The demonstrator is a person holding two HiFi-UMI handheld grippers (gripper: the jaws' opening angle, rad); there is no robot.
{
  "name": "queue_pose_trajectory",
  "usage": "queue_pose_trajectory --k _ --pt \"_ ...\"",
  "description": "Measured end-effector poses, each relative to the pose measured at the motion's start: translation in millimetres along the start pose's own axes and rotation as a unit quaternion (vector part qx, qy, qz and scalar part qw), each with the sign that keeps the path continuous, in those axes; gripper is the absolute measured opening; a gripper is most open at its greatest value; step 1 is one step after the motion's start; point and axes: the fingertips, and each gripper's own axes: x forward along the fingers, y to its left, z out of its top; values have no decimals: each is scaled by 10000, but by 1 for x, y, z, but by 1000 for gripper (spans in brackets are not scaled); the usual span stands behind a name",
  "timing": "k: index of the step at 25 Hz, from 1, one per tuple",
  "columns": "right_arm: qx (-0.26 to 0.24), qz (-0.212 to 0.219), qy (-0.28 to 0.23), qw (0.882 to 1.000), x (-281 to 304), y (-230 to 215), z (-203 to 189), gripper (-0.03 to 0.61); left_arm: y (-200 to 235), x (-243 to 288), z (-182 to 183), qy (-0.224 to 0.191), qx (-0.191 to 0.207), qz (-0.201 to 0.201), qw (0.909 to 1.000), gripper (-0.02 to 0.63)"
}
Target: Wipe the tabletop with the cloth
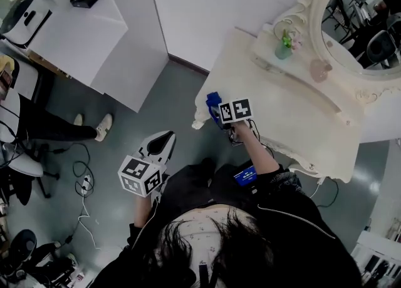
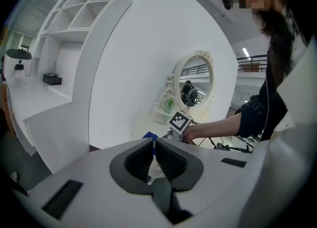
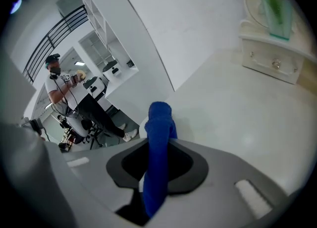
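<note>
My right gripper (image 1: 216, 106) is shut on a blue cloth (image 3: 157, 147), which sticks out past its jaws over the left front corner of the cream dressing table (image 1: 294, 124). In the right gripper view the cloth fills the gap between the jaws above the pale tabletop (image 3: 237, 118). My left gripper (image 1: 164, 143) hangs over the grey floor, left of the table, shut with nothing between its ribbed pads (image 2: 168, 160). From the left gripper view I see the blue cloth (image 2: 150, 136) and the right gripper's marker cube (image 2: 180, 121) ahead.
An oval mirror (image 1: 360, 20), a green bottle (image 1: 285, 46) and a pink item (image 1: 320, 69) stand at the table's back. White shelving (image 1: 81, 30) lies to the left. A seated person's legs (image 1: 56, 127) and cables (image 1: 81, 186) occupy the floor at left.
</note>
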Motion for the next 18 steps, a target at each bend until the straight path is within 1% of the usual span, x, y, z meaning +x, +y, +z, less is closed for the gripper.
queue_pose_trajectory --k 4,8,10,12,14,18 --pt "-106 122 23 9999 11 11 8 80 8 -12 -6 -43 -88 193 9998 -6" --pt "127 302 -66 9994 6 14 9 80 8 -18 -7 -41 -90 157 9998 -6" --pt "237 294 -188 9991 -4 9 9 80 5 -15 -5 -29 -45 71 10000 -6" --pt "239 219 -321 9990 -19 3 9 80 1 -9 -2 -7 25 -58 10000 -6" --pt "225 167 -483 9984 -39 -4 8 80 -6 -1 0 41 112 -237 9996 -6" --pt "370 250 -927 9947 -88 -16 0 80 -29 21 0 178 307 -668 9971 -6"
